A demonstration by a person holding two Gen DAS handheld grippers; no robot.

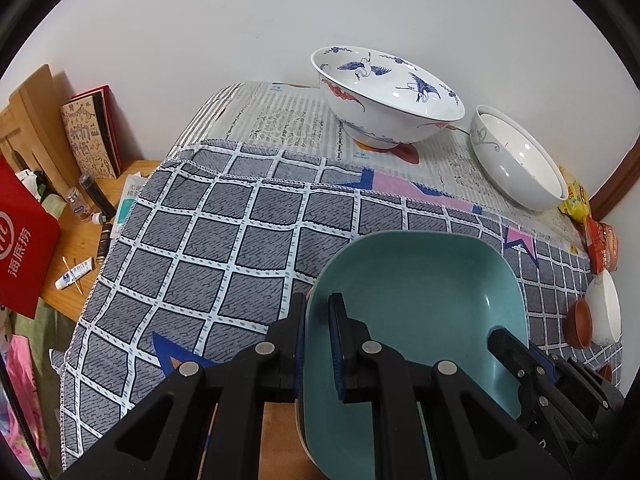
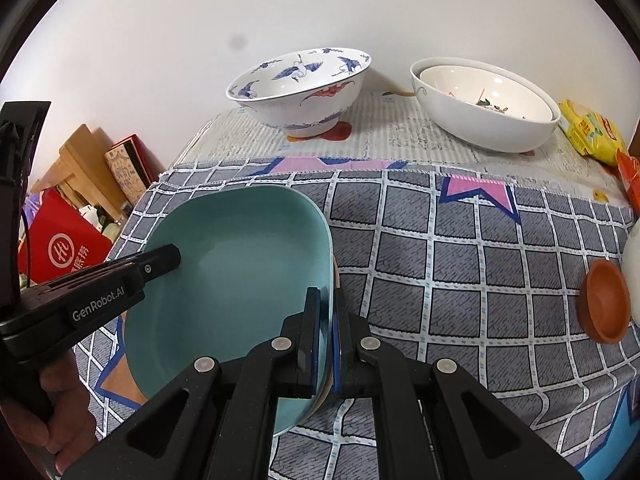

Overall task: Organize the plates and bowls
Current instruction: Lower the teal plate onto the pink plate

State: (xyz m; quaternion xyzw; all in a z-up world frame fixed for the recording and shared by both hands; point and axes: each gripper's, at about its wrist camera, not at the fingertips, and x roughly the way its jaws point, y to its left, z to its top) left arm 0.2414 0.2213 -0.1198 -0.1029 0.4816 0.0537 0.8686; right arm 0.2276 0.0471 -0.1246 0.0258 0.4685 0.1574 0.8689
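While both grippers clamp opposite rims of a teal plate (image 1: 412,312) above the checked cloth (image 1: 208,240) on the counter, the left gripper (image 1: 318,344) pinches its left edge and the right gripper (image 2: 326,340) its right edge, jaws nearly shut on the rim. Ahead of them, by the wall, stand a crane-painted bowl (image 2: 300,88) and, to its right, nested white bowls (image 2: 484,108). A small brown dish (image 2: 604,304) lies right of the right gripper.
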